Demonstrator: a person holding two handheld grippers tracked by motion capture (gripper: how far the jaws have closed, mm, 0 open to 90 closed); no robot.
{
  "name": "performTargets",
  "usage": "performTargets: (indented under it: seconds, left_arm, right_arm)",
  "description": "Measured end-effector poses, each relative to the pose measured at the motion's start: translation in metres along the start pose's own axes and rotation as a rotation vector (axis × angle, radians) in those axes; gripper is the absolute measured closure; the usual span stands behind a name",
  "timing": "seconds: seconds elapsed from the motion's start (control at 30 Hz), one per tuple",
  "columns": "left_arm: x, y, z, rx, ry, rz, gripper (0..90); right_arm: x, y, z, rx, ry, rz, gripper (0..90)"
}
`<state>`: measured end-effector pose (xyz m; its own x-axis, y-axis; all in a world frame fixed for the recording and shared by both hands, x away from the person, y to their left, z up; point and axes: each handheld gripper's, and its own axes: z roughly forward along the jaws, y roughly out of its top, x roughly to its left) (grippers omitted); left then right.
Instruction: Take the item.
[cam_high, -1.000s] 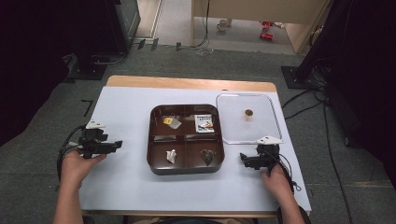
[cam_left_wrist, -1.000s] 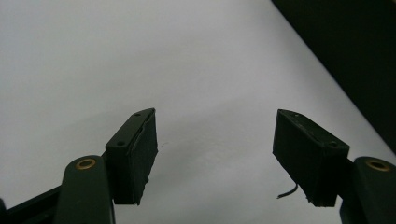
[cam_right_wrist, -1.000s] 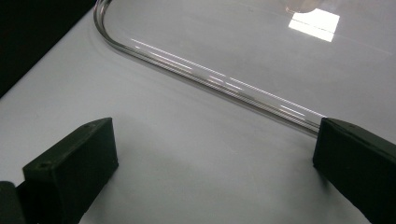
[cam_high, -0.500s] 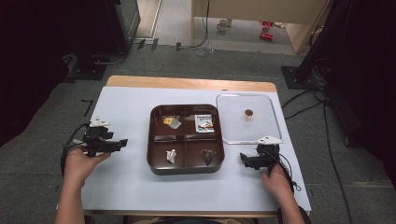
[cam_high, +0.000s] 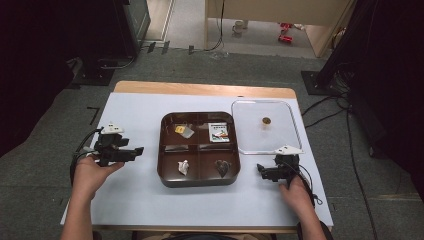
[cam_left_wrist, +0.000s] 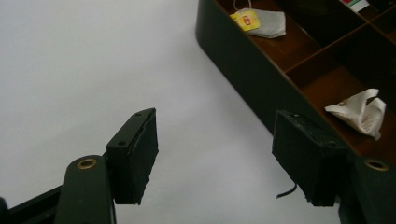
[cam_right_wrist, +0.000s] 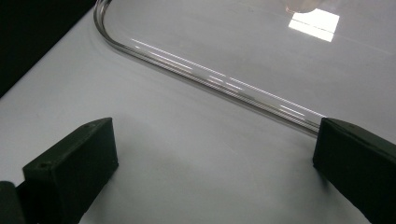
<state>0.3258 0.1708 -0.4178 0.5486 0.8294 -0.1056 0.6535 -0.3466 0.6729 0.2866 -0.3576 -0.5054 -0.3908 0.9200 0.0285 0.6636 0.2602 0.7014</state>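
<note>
lab, black equipment stands (cam_high: 100, 62), floor cables (cam_high: 330, 107)

The tray (cam_high: 200, 180) looks like dark glossy wood or lacquered plastic, at its 3 o'clock lies a clear glossy plastic lid (cam_high: 250, 145), the table (cam_high: 130, 210) has a matt white cover over a pale wooden edge, and the tea bag (cam_left_wrist: 261, 23) is soft paper.

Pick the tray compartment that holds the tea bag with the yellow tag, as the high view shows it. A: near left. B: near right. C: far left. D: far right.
C: the tea bag with the yellow tag lies in the far-left compartment of the brown tray; a crumpled white wrapper sits in the near-left one.
</note>
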Motion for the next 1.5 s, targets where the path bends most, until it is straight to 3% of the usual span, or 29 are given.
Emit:
performTargets:
  seconds: [0.43,0.87,1.17,1.5]
  left_arm:
    - [-0.023,0.010,0.004,-0.017,-0.039,0.056,31.2]
    - [-0.039,0.017,0.011,-0.035,-0.085,0.069,33.1]
    - [-0.057,0.021,0.018,-0.048,-0.100,0.126,34.1]
    - [-0.066,0.022,0.025,-0.059,-0.133,0.160,34.0]
  right_arm:
    - [0.000,0.000,0.000,0.000,0.000,0.000,0.0]
    - [0.000,0.000,0.000,0.000,0.000,0.000,0.0]
    - [0.000,0.000,0.000,0.000,0.000,-0.001,0.0]
    - [0.000,0.000,0.000,0.000,0.000,-0.001,0.0]
